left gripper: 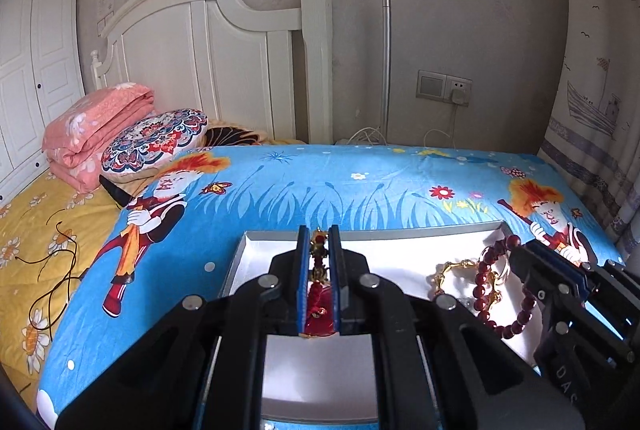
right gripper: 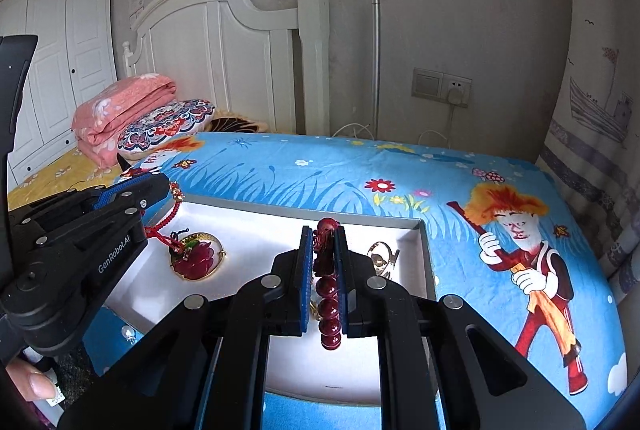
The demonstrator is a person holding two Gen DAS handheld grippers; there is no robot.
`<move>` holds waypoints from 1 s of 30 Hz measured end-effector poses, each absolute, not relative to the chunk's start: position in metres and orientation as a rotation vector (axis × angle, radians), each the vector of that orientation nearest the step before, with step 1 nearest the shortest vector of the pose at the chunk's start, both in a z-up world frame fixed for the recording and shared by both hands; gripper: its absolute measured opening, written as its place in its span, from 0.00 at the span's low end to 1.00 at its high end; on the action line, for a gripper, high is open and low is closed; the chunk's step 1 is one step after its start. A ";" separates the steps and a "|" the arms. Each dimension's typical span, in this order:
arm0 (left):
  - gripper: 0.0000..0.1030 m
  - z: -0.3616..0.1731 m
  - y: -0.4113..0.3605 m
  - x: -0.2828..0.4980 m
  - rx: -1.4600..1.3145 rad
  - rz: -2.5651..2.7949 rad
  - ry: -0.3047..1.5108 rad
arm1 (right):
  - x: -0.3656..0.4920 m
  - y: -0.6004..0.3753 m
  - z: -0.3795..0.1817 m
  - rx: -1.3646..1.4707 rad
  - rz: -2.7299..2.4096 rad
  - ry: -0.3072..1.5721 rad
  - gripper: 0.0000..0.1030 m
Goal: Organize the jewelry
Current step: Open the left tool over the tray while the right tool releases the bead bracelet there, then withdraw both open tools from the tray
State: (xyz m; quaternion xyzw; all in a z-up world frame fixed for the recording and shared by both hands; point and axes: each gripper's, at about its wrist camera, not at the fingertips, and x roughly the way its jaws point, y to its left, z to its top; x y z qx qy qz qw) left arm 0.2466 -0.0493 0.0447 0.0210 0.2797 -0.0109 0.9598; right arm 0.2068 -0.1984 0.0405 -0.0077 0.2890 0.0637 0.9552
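Note:
A white shallow box (left gripper: 400,250) lies on the blue cartoon bedsheet; its rim also shows in the right wrist view (right gripper: 424,254). My left gripper (left gripper: 319,236) is shut on a red cord necklace (left gripper: 319,290) whose red and gold pendant (right gripper: 198,257) hangs over the box's left part. My right gripper (right gripper: 323,230) is shut on a dark red bead bracelet (right gripper: 328,302), held over the box; the bracelet also shows in the left wrist view (left gripper: 486,290). A gold piece (left gripper: 452,270) and a silver ring (right gripper: 382,254) lie in the box.
The blue sheet (left gripper: 320,186) covers the bed around the box. A folded pink quilt (left gripper: 96,134) and a patterned pillow (left gripper: 154,140) lie at the far left by the white headboard. A dark cord (left gripper: 52,278) lies on the yellow sheet. Curtains hang at right.

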 end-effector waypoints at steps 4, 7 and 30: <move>0.09 0.031 -0.051 0.248 0.060 -0.016 0.585 | 0.210 -0.198 0.031 -0.025 0.128 0.609 0.11; 0.09 0.025 -0.053 0.250 0.070 -0.020 0.598 | 0.214 -0.197 0.025 -0.031 0.130 0.640 0.11; 0.95 -0.009 0.003 0.129 0.003 0.063 0.626 | 0.122 -0.224 0.008 0.078 0.094 0.658 0.52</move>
